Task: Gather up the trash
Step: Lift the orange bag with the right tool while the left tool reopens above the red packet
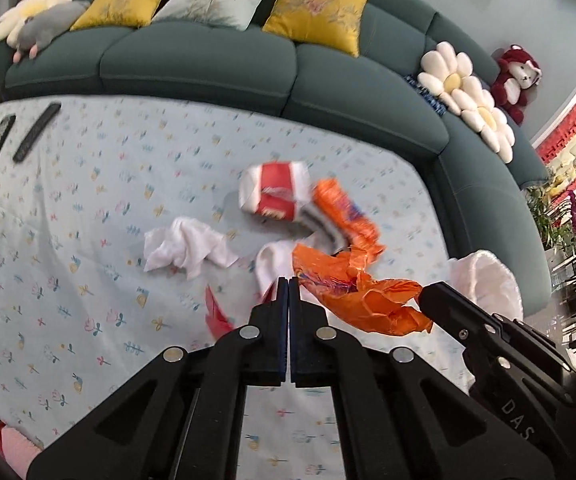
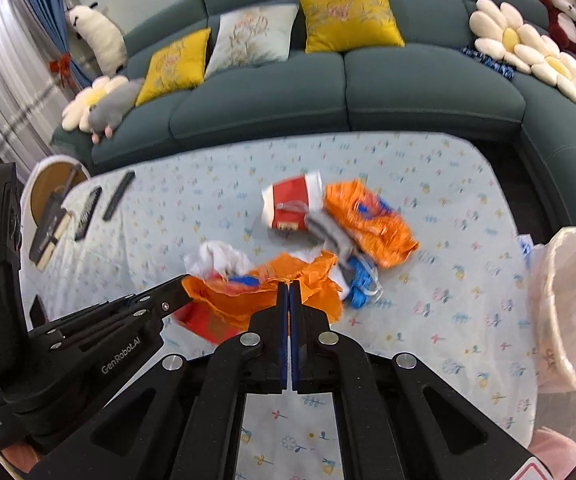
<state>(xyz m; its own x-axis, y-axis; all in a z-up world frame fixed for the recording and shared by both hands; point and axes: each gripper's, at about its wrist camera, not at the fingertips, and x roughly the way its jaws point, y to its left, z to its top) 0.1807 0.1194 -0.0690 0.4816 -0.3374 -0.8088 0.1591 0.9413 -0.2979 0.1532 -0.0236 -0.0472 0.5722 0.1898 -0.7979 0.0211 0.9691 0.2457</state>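
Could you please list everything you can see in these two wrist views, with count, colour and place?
orange wrapper: one, orange, lifted above the table, pinched by both grippers
second orange wrapper: one, orange and blue, table centre
red carton: one, red and white, crumpled, beside it
tissue: one, white, crumpled, left of the pile
bin bag: one, translucent white, at the table's right edge
remotes: two, black, far left of the table
table: one, pale floral cloth
sofa: one, dark green, behind the table
cushions: two yellow, one pale, on the sofa
left gripper: black, closed on the wrapper
right gripper: black, closed on the wrapper
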